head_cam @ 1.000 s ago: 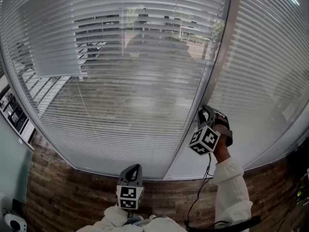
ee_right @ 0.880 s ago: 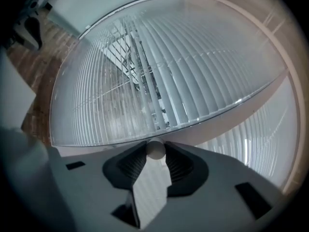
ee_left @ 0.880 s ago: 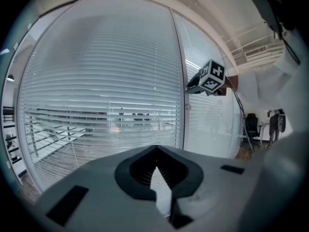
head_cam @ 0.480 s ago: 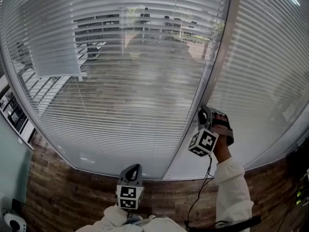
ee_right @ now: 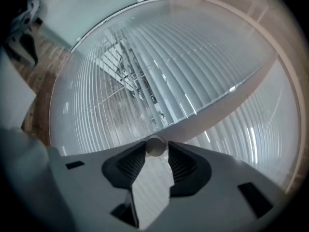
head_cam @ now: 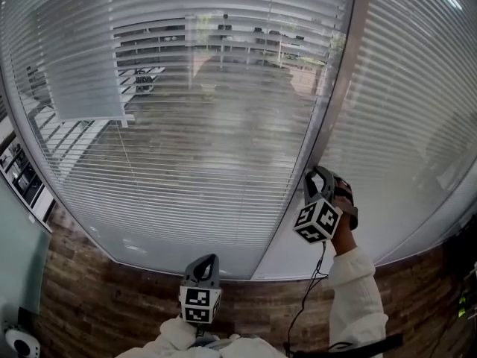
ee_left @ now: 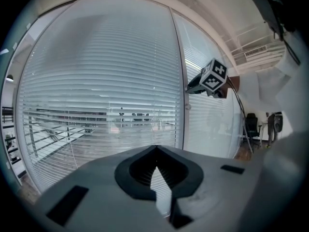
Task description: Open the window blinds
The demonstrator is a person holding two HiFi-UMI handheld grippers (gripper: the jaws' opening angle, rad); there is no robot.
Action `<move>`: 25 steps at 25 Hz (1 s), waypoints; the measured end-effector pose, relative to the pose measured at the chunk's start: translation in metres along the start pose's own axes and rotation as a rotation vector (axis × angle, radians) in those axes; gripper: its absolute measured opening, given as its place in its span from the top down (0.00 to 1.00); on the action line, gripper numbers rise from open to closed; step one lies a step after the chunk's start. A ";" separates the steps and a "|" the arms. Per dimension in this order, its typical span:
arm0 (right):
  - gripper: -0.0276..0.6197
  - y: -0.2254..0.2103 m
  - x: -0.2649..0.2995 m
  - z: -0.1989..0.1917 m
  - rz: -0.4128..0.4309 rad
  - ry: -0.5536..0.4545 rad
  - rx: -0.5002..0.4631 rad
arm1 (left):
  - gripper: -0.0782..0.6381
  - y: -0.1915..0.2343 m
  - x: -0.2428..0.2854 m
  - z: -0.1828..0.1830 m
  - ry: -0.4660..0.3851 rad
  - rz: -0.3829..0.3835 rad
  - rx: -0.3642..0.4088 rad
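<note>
Window blinds [head_cam: 194, 125] behind; right tool [ee_right: 155, 149] pinching small knob [ee_right: 155, 144], jaws just widening; knob hidden from head view; left tool [ee_left: 155, 150] pressed together

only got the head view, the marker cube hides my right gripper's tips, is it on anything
observer: Yes. The right gripper view shows a small round pale grey knob between the right gripper's tips, touching both. The jaws have just opened slightly.
operator: where's that knob mounted
observer: The left gripper view shows it on the pale upright frame post between the two white slatted blinds.
operator: and my left gripper
observer: The left gripper's jaws meet at the tips, with nothing between them.
</note>
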State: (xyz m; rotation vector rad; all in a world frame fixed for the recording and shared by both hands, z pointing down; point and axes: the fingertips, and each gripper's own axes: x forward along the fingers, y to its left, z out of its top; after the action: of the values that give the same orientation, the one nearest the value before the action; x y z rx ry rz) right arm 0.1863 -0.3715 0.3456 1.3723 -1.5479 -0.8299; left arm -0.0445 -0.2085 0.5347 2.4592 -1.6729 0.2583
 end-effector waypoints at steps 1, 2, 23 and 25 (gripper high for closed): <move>0.74 -0.001 -0.004 0.000 0.010 -0.014 0.063 | 0.89 0.001 0.000 0.000 -0.001 0.003 0.001; 0.73 -0.004 -0.010 0.000 0.015 -0.035 0.139 | 0.89 0.002 0.000 0.000 -0.001 0.007 0.003; 0.94 0.258 -0.106 0.041 0.551 -0.088 1.488 | 0.89 0.002 -0.011 0.005 -0.015 0.010 -0.109; 0.94 0.250 -0.110 0.049 0.542 -0.125 1.458 | 0.89 0.003 -0.014 0.007 -0.023 0.014 -0.107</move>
State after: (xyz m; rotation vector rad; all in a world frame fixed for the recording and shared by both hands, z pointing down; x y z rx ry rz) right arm 0.0432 -0.2254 0.5328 1.6095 -2.5905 0.7835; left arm -0.0521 -0.1981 0.5247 2.3824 -1.6683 0.1385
